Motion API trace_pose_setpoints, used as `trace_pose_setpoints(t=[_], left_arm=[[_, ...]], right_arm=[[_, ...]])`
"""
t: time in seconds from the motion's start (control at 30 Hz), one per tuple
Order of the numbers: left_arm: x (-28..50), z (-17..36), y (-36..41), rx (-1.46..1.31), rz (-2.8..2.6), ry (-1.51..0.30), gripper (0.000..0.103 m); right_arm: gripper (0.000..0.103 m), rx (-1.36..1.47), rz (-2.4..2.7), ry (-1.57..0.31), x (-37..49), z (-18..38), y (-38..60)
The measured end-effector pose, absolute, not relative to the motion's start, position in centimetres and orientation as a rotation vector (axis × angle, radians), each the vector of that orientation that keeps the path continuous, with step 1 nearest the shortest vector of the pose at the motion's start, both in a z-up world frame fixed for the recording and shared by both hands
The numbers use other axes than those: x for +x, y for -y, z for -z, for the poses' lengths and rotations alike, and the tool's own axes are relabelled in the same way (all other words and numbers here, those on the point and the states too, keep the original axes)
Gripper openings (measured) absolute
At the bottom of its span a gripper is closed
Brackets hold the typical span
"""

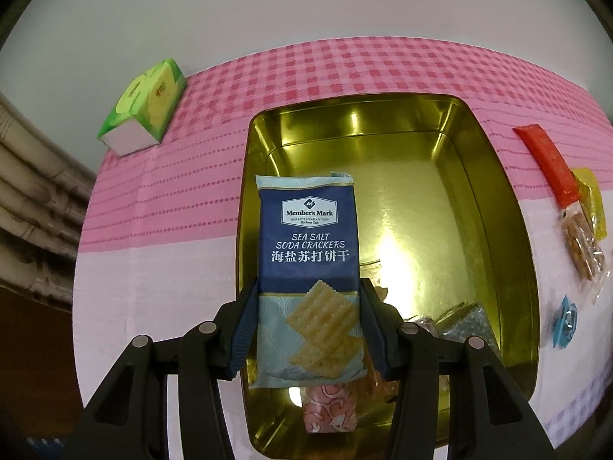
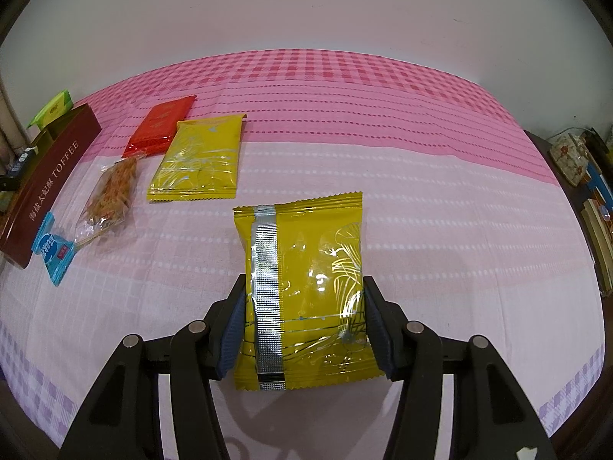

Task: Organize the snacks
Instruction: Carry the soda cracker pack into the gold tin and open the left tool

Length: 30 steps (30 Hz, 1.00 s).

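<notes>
With the left gripper (image 1: 308,329) clamping the cracker pack (image 1: 308,268) above the gold tin (image 1: 509,207), lower before releasing, while the right gripper (image 2: 302,326) grips the yellow packet (image 2: 306,291).

Navy and pale-blue soda cracker packet (image 1: 308,280); shiny gold tin (image 1: 509,230); yellow snack pouch (image 2: 306,299) with silver strip; pink gingham tablecloth (image 2: 421,153).
</notes>
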<state>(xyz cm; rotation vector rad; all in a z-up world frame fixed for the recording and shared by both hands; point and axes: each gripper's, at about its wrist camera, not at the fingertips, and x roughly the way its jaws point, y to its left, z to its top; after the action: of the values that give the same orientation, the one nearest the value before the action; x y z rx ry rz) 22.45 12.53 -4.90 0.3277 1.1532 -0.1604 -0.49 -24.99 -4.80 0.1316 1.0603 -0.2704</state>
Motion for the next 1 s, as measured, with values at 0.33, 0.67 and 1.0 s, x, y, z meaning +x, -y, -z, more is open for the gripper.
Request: trace_pose_setpoints(t=[0.33, 0.67, 1.0], left_arm=[[22.2, 5.1, -13.0, 0.292, 0.127, -1.165, 0.054], [20.0, 4.2, -13.1, 0.244, 0.145, -1.158, 0.065], [15.6, 1.6, -15.2, 0.201, 0.093, -1.045, 0.073]], right_arm=[[0.052, 0.135, 0.275, -1.069, -0.3, 4.8, 25.1], [0.051, 0.14, 0.278, -1.077, -0.2, 4.8, 25.2], [0.051, 0.161, 0.313, -1.077, -0.2, 4.8, 24.9]])
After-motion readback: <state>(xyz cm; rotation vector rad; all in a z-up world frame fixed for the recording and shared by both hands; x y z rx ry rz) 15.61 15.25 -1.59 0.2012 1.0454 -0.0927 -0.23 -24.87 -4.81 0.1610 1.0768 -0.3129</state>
